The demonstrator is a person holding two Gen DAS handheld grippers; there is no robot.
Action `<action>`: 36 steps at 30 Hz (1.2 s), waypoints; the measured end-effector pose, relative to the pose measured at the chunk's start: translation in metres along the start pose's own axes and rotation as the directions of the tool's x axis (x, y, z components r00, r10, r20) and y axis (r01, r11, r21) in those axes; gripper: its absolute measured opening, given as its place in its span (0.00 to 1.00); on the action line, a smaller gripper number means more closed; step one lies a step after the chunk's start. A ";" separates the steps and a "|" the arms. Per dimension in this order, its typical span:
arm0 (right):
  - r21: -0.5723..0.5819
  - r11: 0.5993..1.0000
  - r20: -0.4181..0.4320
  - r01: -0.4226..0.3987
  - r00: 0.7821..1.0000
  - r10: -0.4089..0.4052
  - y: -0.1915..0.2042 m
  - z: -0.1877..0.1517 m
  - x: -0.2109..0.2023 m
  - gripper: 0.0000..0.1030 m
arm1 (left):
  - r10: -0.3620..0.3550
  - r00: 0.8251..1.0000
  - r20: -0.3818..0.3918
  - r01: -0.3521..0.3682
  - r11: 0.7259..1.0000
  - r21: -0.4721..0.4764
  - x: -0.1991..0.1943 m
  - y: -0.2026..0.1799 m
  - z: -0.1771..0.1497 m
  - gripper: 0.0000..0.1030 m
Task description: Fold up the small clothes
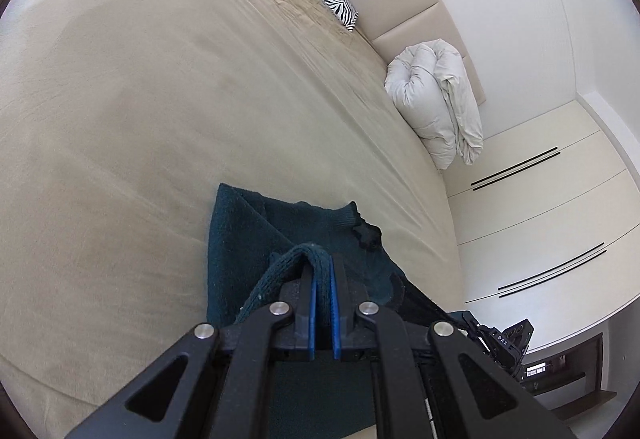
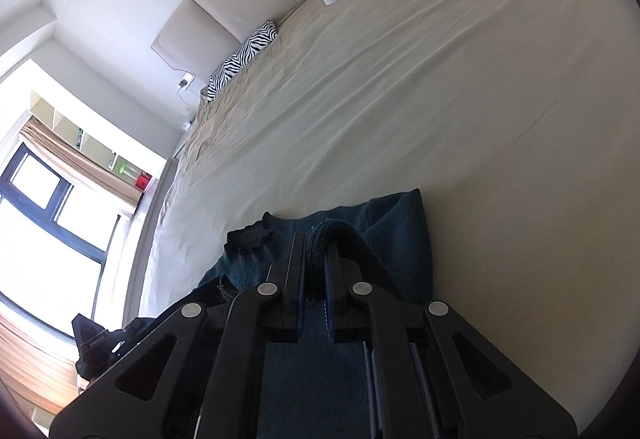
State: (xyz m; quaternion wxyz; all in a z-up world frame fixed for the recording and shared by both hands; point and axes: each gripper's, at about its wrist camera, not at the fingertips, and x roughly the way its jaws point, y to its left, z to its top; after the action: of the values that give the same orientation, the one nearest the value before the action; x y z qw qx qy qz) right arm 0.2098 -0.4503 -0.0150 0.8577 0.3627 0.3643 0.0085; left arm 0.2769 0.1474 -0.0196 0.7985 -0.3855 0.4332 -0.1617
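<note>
Both my tongs are clamped narrow on the ribbed hem of the dark teal sweater [image 1: 248, 231]: left gripper [image 1: 324, 271] pinches a bunched bit of edge between its blue pads, right gripper [image 2: 316, 255] does the same w/ another bit. The rest of the sweater lies on the beige bed sheet [image 1: 140, 99] just ahead of and under both tips, its cuff [image 1: 348, 217] off to the right of my left tongs.

I reckon this is the hem-over fold. To do it well: keep both grips tight, lift the edge evenly so neither side lags, carry it fwd at the same pace, keep the fabric taut btwn the tongs w/o stretching the knit. Lay it down flat, edges lined up, before I let go. Knit is thick and soft, so it may slump or slip if I rush.
</note>
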 end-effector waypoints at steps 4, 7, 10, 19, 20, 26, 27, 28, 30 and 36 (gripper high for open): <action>0.044 0.998 -0.019 0.042 0.999 -0.041 -0.021 0.012 0.043 0.06 | 0.046 0.999 -0.007 -0.046 0.999 0.000 0.029 0.013 0.014 0.06; 0.078 0.994 -0.036 0.079 0.996 -0.077 -0.040 0.015 0.071 0.07 | 0.080 0.997 -0.003 -0.080 0.997 0.014 0.046 0.021 0.023 0.07; 0.125 0.985 -0.072 0.118 0.991 -0.110 -0.058 0.015 0.094 0.14 | 0.110 0.994 -0.028 -0.110 0.994 -0.014 0.063 0.036 0.028 0.07; 0.112 0.982 0.033 0.149 0.988 -0.153 -0.068 0.006 0.059 0.76 | 0.105 0.994 -0.014 -0.106 0.993 -0.053 0.049 0.050 0.017 0.39; 0.111 0.982 0.034 0.151 0.987 -0.156 -0.069 0.004 0.054 0.76 | 0.104 0.994 0.014 -0.103 0.993 -0.064 0.040 0.050 0.017 0.58; -0.047 0.978 0.004 0.204 0.979 -0.204 -0.054 -0.021 0.027 0.74 | 0.093 0.989 0.111 -0.084 0.993 -0.081 -0.004 0.043 0.018 0.78; -0.080 0.972 0.000 0.220 0.975 -0.221 -0.050 -0.027 0.026 0.74 | 0.117 0.988 0.098 -0.113 0.993 -0.041 -0.005 0.038 0.011 0.78; -0.108 0.967 -0.008 0.233 0.972 -0.235 -0.048 -0.032 0.026 0.73 | 0.148 0.986 0.081 -0.149 0.989 0.007 -0.003 0.032 0.003 0.78; -0.154 0.958 -0.035 0.242 0.968 -0.250 -0.044 -0.044 0.026 0.66 | 0.204 0.977 0.055 -0.209 0.974 0.091 0.002 0.024 -0.018 0.76; -0.308 0.898 -0.083 0.314 0.931 -0.355 -0.034 -0.087 0.029 0.40 | 0.289 0.957 0.001 -0.285 0.945 0.162 0.007 0.037 -0.075 0.54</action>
State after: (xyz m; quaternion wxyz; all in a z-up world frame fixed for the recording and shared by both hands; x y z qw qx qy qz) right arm 0.1679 -0.4131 -0.0954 0.8630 0.1635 0.4740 -0.0612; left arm 0.2167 0.1313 -0.0767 0.8369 -0.2511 0.4793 -0.0823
